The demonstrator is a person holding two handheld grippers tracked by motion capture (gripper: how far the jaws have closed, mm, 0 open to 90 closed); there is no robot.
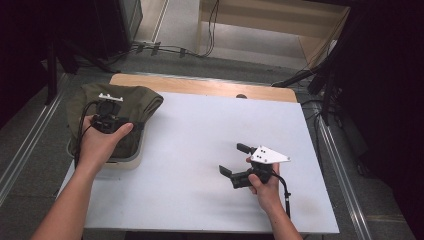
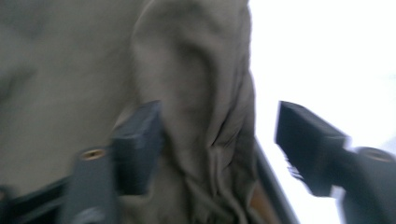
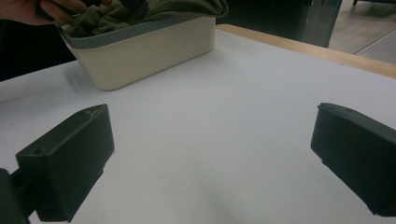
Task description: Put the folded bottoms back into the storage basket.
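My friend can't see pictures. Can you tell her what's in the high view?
A person's left gripper reaches into olive-green cloth piled in a cream bin at the white table's left edge. The right gripper hovers open above bare table.

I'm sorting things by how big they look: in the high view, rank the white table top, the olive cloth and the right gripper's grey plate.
1. White table top
2. Olive cloth
3. Grey plate on the right gripper
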